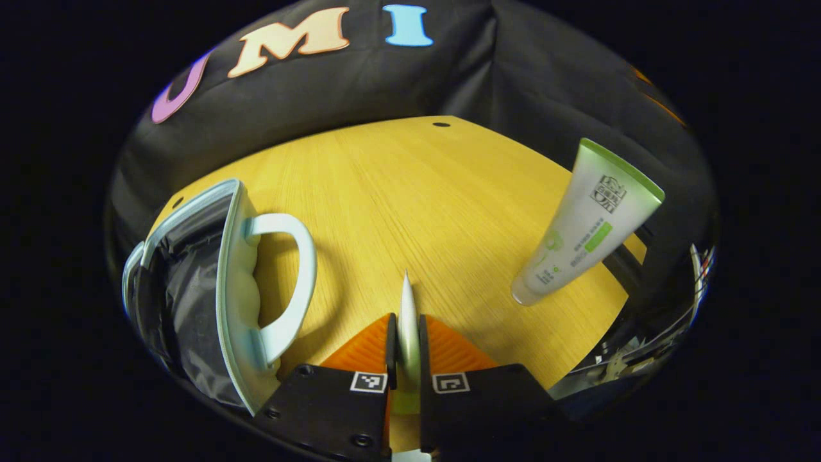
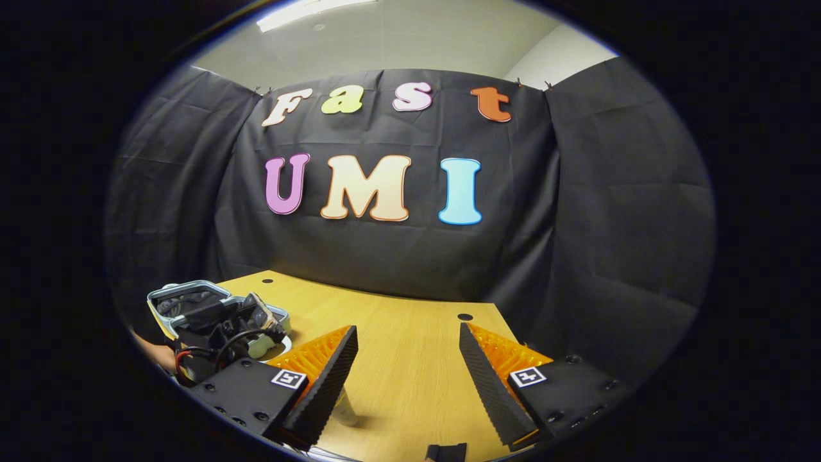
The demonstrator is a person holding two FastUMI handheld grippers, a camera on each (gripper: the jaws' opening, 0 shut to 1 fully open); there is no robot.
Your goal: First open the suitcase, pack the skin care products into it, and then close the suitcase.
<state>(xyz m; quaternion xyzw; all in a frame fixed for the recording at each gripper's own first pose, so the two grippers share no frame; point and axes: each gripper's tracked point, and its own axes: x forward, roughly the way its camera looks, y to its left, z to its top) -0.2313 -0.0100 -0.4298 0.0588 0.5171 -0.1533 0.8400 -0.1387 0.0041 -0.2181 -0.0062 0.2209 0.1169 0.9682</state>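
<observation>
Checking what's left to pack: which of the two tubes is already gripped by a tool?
The white tube seen edge-on, clamped in the left tool. The green-trimmed tube stands on the table, untouched.

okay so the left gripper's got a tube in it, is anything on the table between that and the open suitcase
Nothing visible. The left gripper pinches a tube, and only bare table lies between it and the open suitcase at left. A second tube stands off right.

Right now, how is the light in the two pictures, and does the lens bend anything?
Left gripper view: even light; the suitcase handle throws a soft shadow on the wooden table, whose edges curve from the fisheye. Right gripper view: a bright ceiling lamp glares at the top, and the table stays well lit.
</observation>
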